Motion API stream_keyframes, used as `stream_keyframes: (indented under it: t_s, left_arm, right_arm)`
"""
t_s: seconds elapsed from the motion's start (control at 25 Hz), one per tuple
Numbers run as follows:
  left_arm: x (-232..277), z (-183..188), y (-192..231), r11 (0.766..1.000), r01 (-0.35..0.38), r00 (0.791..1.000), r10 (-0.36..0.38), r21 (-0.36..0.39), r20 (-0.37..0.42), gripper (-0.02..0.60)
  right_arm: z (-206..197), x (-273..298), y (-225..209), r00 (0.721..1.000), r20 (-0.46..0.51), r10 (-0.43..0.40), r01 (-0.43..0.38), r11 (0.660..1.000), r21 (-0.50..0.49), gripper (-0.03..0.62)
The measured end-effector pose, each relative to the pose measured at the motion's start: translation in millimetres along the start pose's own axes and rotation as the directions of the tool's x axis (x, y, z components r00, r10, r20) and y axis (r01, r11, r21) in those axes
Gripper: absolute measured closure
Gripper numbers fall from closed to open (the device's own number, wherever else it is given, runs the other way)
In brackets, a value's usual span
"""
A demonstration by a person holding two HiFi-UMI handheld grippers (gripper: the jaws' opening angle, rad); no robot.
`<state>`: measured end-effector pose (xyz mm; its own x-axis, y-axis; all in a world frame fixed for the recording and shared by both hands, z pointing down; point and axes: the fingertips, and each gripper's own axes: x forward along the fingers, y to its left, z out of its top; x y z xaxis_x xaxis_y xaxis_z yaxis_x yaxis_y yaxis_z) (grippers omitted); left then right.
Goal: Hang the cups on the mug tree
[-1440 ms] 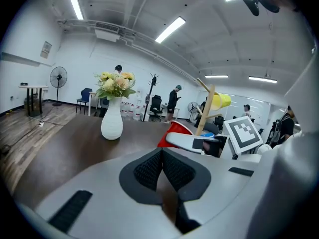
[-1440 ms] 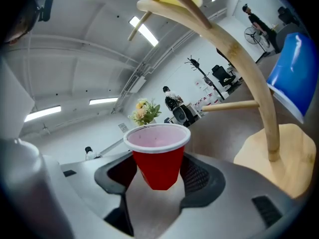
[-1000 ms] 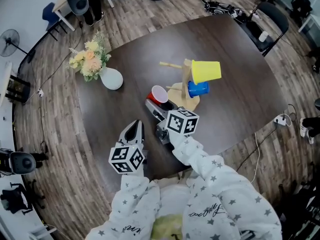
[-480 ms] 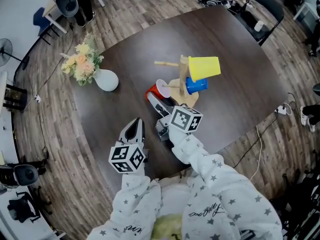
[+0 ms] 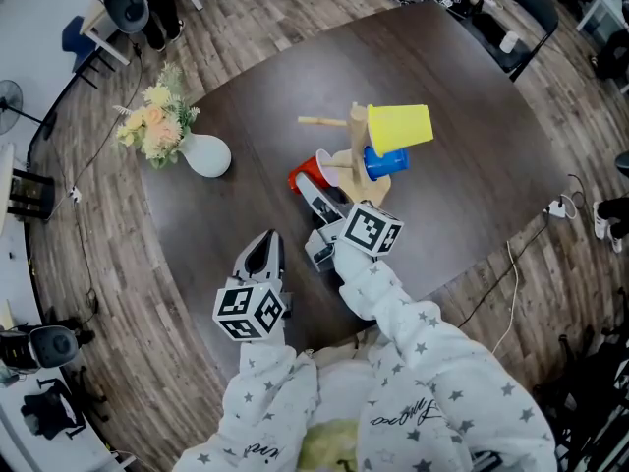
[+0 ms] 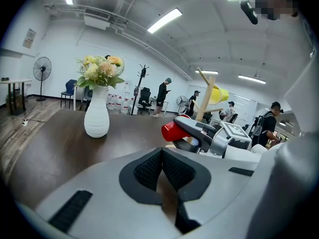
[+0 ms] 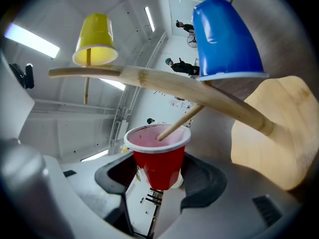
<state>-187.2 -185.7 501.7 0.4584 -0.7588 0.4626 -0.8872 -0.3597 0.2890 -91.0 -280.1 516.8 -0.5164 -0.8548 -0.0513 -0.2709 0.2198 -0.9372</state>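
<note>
One red cup (image 7: 158,159), clenched in the right hand-held gripper (image 7: 157,179), could topple the tree (image 7: 149,77) if shoved askew on its one-o'clock peg (image 7: 182,122).

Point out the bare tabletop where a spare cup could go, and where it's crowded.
Free: the wide stretch of table right of the mug tree, the far side behind it, and the strip between vase and tree. Crowded: the tree's near side, where the right hand-held gripper holds the red cup at a peg.
</note>
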Motion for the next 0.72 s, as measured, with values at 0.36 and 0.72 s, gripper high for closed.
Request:
stream_keyframes:
  t_s: [0.36, 0.72]
  left_arm:
    - [-0.1, 0.9, -1.5, 1.000, -0.003, 1.000, 0.004, 0.007, -0.003, 0.555]
    - [2.6, 1.1, -4.8, 1.000, 0.002, 1.000, -0.002, 0.011, -0.007, 0.555]
  right_arm:
    - [14.5, -0.1, 10.1, 0.989, 0.069, 0.133, -0.138, 0.988, 0.068, 0.330]
    - [22.8, -4.4, 3.3, 0.985, 0.100, 0.138, -0.146, 0.986, 0.078, 0.330]
